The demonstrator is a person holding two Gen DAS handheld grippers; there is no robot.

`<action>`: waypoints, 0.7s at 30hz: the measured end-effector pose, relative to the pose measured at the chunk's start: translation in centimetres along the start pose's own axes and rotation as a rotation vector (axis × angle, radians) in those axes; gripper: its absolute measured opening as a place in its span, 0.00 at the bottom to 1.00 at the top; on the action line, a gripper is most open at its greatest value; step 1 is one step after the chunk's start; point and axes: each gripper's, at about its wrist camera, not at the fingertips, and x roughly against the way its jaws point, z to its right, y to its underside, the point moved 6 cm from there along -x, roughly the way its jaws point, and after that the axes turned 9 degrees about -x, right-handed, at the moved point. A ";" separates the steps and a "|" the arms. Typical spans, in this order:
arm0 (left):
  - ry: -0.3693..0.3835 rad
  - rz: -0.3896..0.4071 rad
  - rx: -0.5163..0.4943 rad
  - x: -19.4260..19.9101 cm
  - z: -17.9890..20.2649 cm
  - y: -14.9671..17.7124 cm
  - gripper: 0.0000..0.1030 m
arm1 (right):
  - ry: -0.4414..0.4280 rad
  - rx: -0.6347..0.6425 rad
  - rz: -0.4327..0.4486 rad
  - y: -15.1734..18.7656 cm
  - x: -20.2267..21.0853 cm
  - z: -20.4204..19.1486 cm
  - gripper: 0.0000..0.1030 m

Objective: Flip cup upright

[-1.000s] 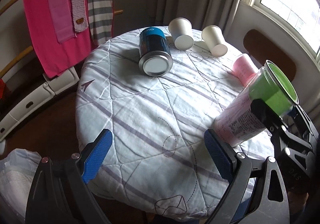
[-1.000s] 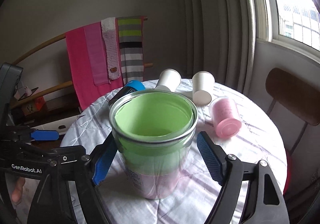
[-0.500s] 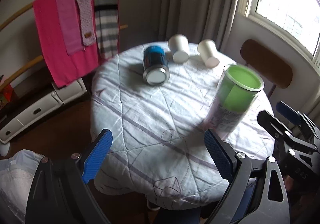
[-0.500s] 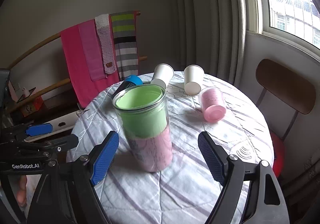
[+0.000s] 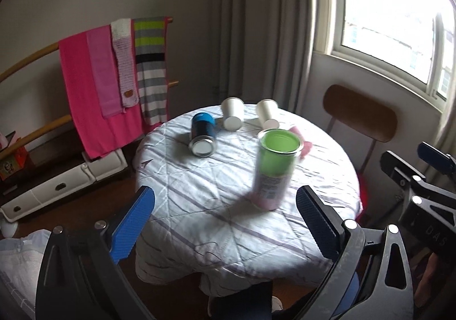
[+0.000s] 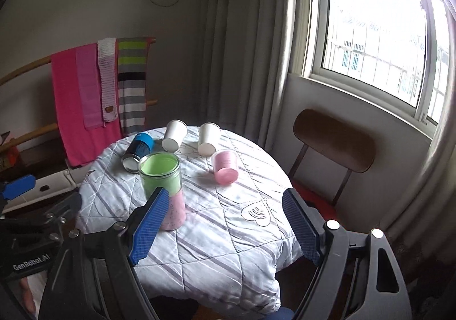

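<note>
Both jaws spread, empty — green-and-pink cup (image 6: pixel 162 186) stands upright, mouth up, on quilted table (image 6: pixel 228 223).

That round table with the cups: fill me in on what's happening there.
A person holds two grippers, both open and empty, back from the round quilt-covered table. The green-and-pink glass jar cup stands upright, mouth up. A blue metal can, two white paper cups and a small pink plastic cup lie on their sides. The left gripper and right gripper touch nothing.
</note>
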 end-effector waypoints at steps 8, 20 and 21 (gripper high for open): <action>-0.007 0.065 -0.036 2.7 1.6 -0.2 1.00 | 0.009 -0.014 0.071 -0.1 2.3 0.5 0.81; -0.006 0.063 -0.048 3.0 1.9 0.5 1.00 | -0.012 -0.037 0.092 0.9 3.1 0.8 0.81; -0.006 0.062 -0.055 3.0 1.9 0.3 1.00 | -0.014 -0.039 0.091 0.7 3.1 0.7 0.81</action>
